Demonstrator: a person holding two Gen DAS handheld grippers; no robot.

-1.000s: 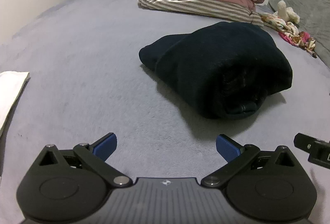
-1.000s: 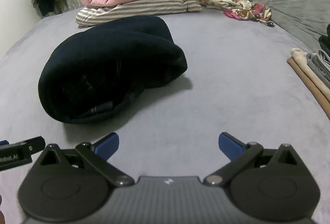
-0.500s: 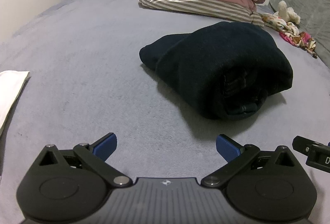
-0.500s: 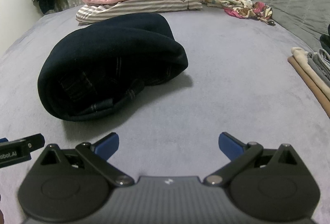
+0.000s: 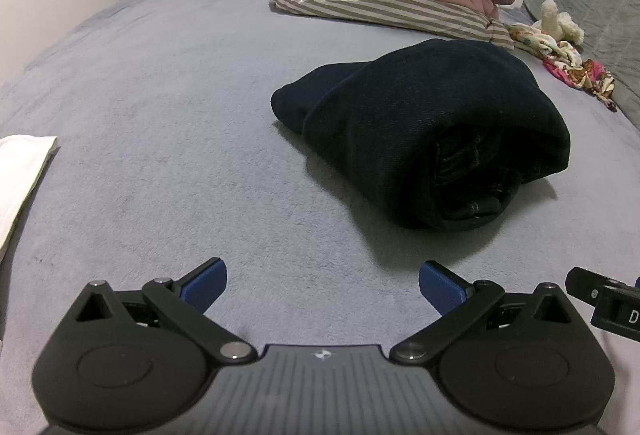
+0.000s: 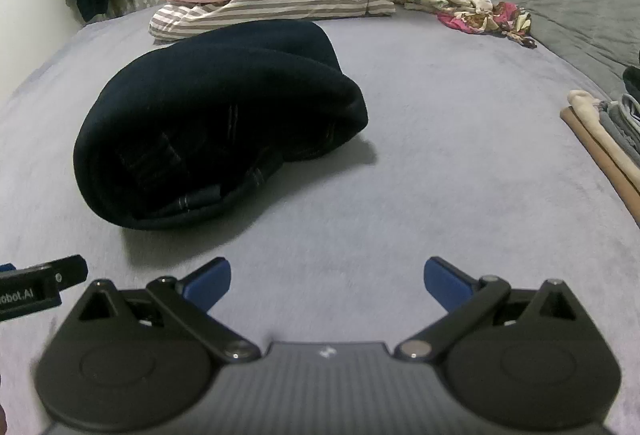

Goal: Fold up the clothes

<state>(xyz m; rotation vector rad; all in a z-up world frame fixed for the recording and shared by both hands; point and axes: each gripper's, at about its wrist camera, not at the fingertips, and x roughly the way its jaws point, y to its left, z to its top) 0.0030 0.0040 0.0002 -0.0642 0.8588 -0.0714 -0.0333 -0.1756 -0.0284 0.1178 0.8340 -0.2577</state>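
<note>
A grey plush bed cover [image 5: 168, 123] carries a folded dark navy denim garment [image 5: 424, 131] near its middle. The left gripper [image 5: 322, 285] and right gripper [image 6: 327, 281] hover short of it, jaws spread, empty. This fold looks finished; next, reach in and move it aside.

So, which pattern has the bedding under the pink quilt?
The bedding has grey-brown and white stripes, clearest in the right wrist view.
</note>
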